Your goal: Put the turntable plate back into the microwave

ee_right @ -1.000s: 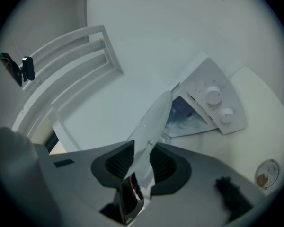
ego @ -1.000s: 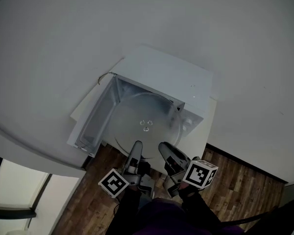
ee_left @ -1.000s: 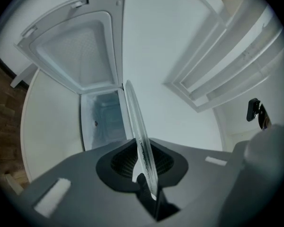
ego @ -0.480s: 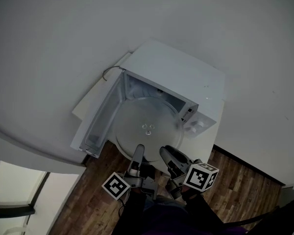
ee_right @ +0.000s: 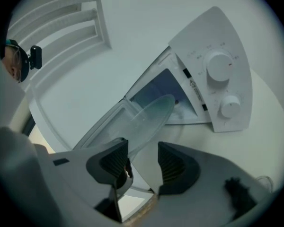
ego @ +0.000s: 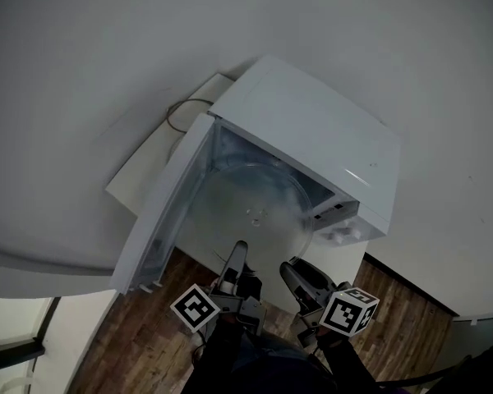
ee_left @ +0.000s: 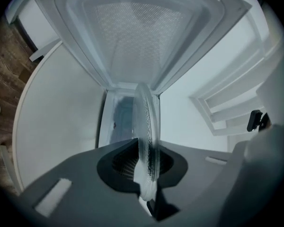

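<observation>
White table (ego: pixel 148 167) with a microwave, above a wood floor (ego: pixel 394 318)

The microwave (ego: pixel 312 130) stands on the table straight ahead of the left tongs (ego: pixel 237 251) and right tongs (ego: pixel 296 276), door open leftward. A thin cable loop (ego: pixel 181 115) lies beyond it, far left.

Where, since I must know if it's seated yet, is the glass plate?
Head view, centre: the glass plate is partway through the open front of the microwave, right of the swung-out door, its near edge pinched in the left claw.
</observation>
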A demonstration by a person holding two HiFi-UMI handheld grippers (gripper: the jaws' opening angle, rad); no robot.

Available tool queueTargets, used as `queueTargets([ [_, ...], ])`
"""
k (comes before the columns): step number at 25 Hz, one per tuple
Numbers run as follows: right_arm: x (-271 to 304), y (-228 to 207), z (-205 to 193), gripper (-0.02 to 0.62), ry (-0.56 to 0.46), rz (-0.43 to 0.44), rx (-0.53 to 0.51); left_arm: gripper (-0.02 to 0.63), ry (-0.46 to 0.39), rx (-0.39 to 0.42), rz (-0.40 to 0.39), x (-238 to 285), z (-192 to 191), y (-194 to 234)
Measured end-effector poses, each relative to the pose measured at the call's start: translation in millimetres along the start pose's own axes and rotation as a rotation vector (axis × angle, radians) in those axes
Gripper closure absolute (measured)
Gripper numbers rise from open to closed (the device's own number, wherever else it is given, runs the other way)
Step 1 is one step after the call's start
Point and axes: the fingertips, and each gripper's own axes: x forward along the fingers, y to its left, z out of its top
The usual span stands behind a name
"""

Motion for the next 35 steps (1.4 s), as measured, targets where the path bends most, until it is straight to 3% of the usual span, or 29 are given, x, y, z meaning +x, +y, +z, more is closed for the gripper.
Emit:
queueTargets([
  [3, 2, -7, -5, 0.405, 0.072, -0.065, -0.077, 0.571, 0.003, -0.043, 0.018, 18, 9, 15],
  [6, 9, -10, -3, 0.405, 0.077, -0.105, -0.156, 0.571, 0.022, -0.009, 0.011, 46, 18, 18],
  [10, 18, 0, 0, 0.411, 0.043, -0.074, -0.101, 0.571, 0.032, -0.01, 0.026, 74, 17, 29],
  [12, 23, 0, 8, 0.469, 0.03, -0.099, -0.146, 0.571, 0.035, -0.01, 0.008, 95, 18, 32],
  [16, 23, -11, 15, 0.565, 0.045, -0.198, -0.24, 0.571, 0.063, 0.01, 0.067, 120, 14, 49],
  [24, 31, -14, 18, 0.58, 0.024, -0.241, -0.234, 0.571, 0.124, 0.037, 0.087, 168, 12, 55],
  [35, 37, -16, 4, 0.581, 0.058, -0.25, -0.231, 0.571, 0.134, 0.029, 0.126, 203, 10, 62],
])
